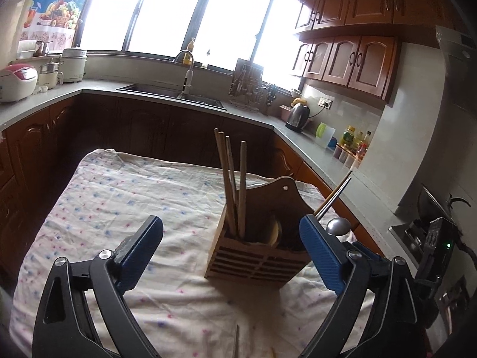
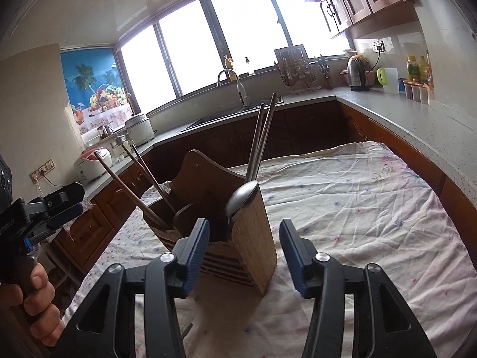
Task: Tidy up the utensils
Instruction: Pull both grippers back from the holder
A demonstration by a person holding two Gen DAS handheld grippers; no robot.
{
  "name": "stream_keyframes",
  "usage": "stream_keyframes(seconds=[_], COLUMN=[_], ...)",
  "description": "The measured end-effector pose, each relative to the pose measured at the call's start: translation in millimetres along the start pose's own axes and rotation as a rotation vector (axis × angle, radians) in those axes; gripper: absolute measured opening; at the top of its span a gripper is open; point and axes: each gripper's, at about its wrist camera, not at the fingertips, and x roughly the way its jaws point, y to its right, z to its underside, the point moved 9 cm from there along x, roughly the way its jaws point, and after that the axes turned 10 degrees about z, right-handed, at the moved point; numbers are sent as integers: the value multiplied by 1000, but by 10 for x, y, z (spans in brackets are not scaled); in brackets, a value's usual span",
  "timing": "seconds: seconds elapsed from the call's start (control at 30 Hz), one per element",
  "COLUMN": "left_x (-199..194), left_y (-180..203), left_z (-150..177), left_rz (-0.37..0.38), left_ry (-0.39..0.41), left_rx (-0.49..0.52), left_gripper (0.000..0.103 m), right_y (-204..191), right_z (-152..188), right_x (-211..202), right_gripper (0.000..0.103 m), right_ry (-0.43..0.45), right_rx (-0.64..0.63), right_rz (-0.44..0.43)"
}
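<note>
Utensils stand sorted in the slatted wooden holder [image 1: 253, 256] on the floral-cloth-covered table [image 1: 119, 197]: wooden chopsticks [image 1: 235, 185], metal chopsticks [image 2: 262, 137], a steel spoon [image 2: 241, 200]. Both the left gripper [image 1: 232, 256] and right gripper [image 2: 244, 256] are released, holding nothing; drawing back straight should avoid tipping it. Grey kitchen counters [image 1: 253, 116] surround.

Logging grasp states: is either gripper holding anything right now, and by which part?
Nothing: left gripper and right gripper both have open, empty jaws.

Brown wooden holder [image 1: 256, 256], floral white cloth [image 1: 119, 197].
</note>
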Motion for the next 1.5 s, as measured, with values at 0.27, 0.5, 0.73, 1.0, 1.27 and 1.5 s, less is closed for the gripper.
stream_keyframes(seconds=[0.27, 0.5, 0.73, 1.0, 1.27, 1.5], left_x=[-376, -706, -1024, -1362, -1670, -1923], left_y=[-128, -101, -59, 30, 236, 478], left_z=[148, 364, 561, 799, 989, 1044], left_rz=[-64, -101, -135, -141, -158, -192], left_ry=[15, 12, 28, 35, 48, 136], left_rx=[-17, 4, 15, 20, 111, 222], left_gripper=[103, 103, 103, 103, 103, 103], right_y=[-3, -67, -138, -204, -273, -328], right_z=[89, 184, 236, 418, 615, 454], right_x=[-300, -625, -989, -1357, -1641, -2090], right_gripper=[79, 80, 82, 86, 86, 101], right_ry=[31, 53, 92, 123, 123, 240], right_rx=[11, 8, 3, -30, -71, -114], right_rz=[-22, -42, -57, -72, -84, -84])
